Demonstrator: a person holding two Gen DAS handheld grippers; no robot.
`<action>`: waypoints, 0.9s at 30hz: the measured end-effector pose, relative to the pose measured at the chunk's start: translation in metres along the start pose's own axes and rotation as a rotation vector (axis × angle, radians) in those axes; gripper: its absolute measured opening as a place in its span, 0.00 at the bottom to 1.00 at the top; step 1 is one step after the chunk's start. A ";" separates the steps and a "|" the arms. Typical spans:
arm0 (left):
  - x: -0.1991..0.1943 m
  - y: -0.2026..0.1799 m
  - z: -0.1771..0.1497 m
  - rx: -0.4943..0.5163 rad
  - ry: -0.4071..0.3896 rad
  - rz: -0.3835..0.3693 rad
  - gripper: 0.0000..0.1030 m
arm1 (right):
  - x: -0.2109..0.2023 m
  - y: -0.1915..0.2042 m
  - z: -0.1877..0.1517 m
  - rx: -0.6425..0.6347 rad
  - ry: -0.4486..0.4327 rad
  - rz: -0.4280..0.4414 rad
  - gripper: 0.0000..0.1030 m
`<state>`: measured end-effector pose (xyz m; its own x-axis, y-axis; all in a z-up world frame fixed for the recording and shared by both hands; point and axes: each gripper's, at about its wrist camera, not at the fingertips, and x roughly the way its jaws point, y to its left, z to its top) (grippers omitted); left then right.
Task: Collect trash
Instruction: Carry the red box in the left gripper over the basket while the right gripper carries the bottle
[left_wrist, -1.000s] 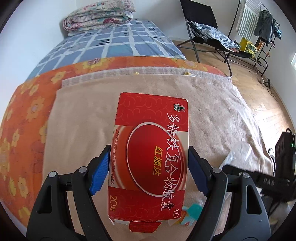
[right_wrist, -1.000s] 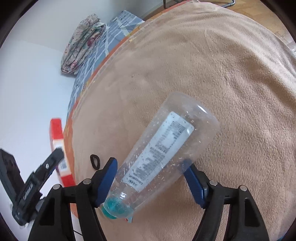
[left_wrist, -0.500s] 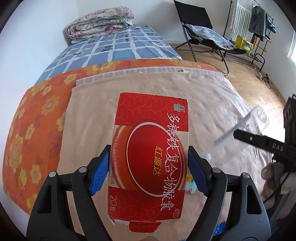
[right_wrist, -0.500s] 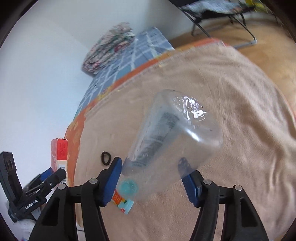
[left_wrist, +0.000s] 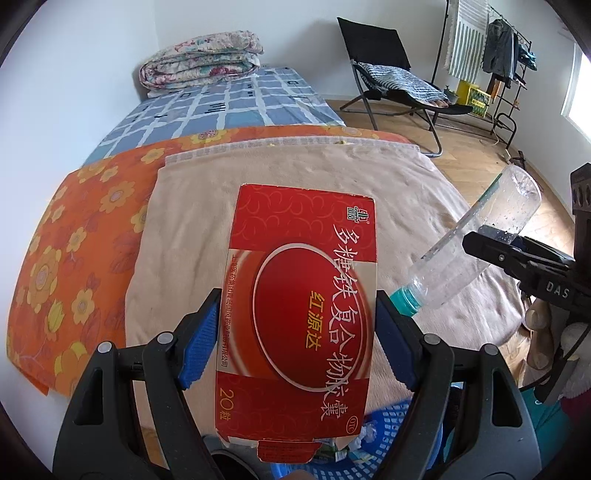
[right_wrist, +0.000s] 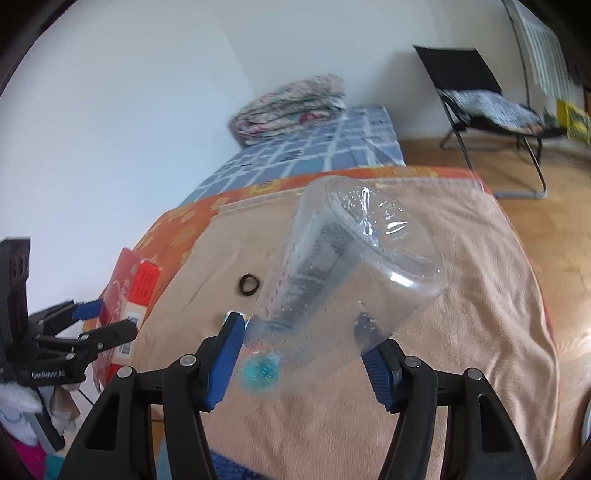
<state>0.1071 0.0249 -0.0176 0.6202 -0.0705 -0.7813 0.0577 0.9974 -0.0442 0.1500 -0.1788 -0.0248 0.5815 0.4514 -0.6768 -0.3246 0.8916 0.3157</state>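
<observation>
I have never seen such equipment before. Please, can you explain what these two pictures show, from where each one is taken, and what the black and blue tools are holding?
There is no robot here. A person holds one pair of hand-operated tongs in each hand, and a small wide-angle camera on each looks forward along its two fingers. That is why the pictures look rounded.

The left camera's picture shows the left tongs gripping a flat red carton. The right camera's picture shows the right tongs gripping an empty clear plastic bottle with a teal cap, tilted cap down. Each pair also appears at the edge of the other's picture.

Below them is a bed covered by a beige blanket, on which lies a small black ring. A blue basket is just visible at the bottom.
</observation>
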 end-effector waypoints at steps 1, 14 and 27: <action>-0.005 -0.001 -0.007 -0.004 -0.001 -0.005 0.78 | -0.005 0.004 -0.004 -0.017 -0.001 0.007 0.62; -0.023 -0.015 -0.078 -0.027 0.039 -0.052 0.78 | -0.056 0.036 -0.055 -0.158 -0.001 0.103 0.62; -0.004 -0.017 -0.137 -0.085 0.159 -0.102 0.78 | -0.056 0.051 -0.113 -0.323 0.087 0.077 0.62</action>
<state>-0.0037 0.0108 -0.0990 0.4830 -0.1741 -0.8582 0.0434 0.9836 -0.1751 0.0172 -0.1630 -0.0459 0.4844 0.5001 -0.7178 -0.5928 0.7911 0.1511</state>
